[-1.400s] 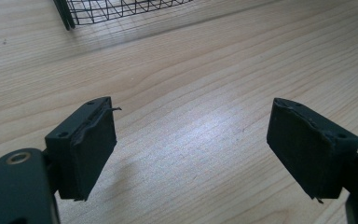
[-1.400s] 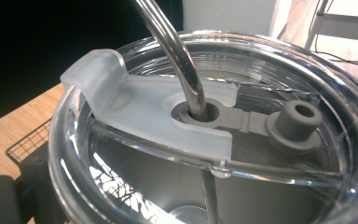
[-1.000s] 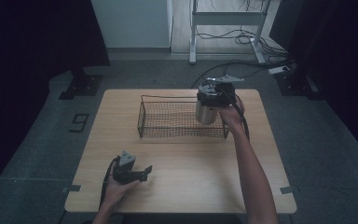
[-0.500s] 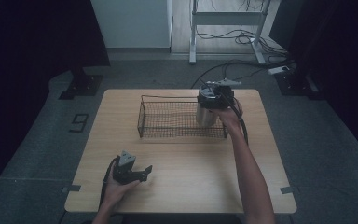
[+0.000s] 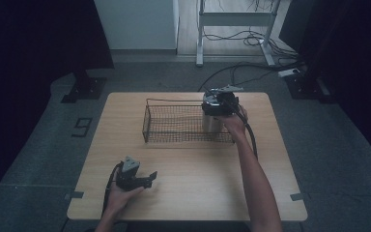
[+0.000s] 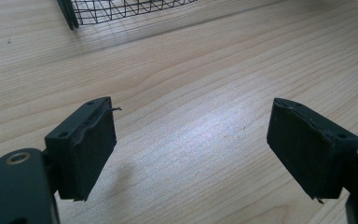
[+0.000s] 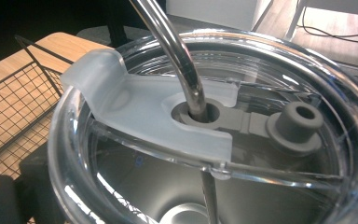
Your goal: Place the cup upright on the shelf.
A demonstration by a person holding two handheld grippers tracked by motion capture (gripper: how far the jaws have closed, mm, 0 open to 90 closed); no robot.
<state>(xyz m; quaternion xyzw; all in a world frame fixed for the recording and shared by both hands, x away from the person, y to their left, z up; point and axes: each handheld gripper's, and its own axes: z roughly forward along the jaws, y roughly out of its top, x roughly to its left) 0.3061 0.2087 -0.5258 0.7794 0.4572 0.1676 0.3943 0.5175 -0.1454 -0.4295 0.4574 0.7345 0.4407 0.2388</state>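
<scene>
Your left gripper [image 5: 150,177] is resting near the table's [image 5: 270,193] front left corner, your left hand [image 5: 118,198] wrapped around its body and its cable looping back toward the front edge. Its jaws are standing wide apart with nothing between them; in the left gripper view [image 6: 191,144] they are framing bare wood, and the pads [image 6: 91,149] are looking a little frayed at their edges. A corner of the basket [image 6: 121,8] is showing at the top of that view, well apart from the jaws.

Your right arm is reaching across the table toward its back right part, and your right hand [image 5: 233,123] is holding the right gripper [image 5: 217,108] at the cup [image 5: 211,123]. The cup is standing upright at the right end of the basket [image 5: 174,123]; whether it is inside the wire or just against it, I cannot tell from the high view. The basket itself is lying along the back half of the table, long side parallel to the back edge.

In the right gripper view you are looking straight down onto the cup's clear lid [image 7: 121,154]. A metal straw [image 7: 177,60] is passing through a hole in the lid, with a frosted flap [image 7: 135,107] around it and a grey plug [image 7: 296,126] beside it. The basket's [image 7: 14,107] mesh is showing at the left. One black jaw is sitting against the cup's side at lower left, but the other is hidden, so I cannot tell whether the gripper is clamping the cup or not.
</scene>
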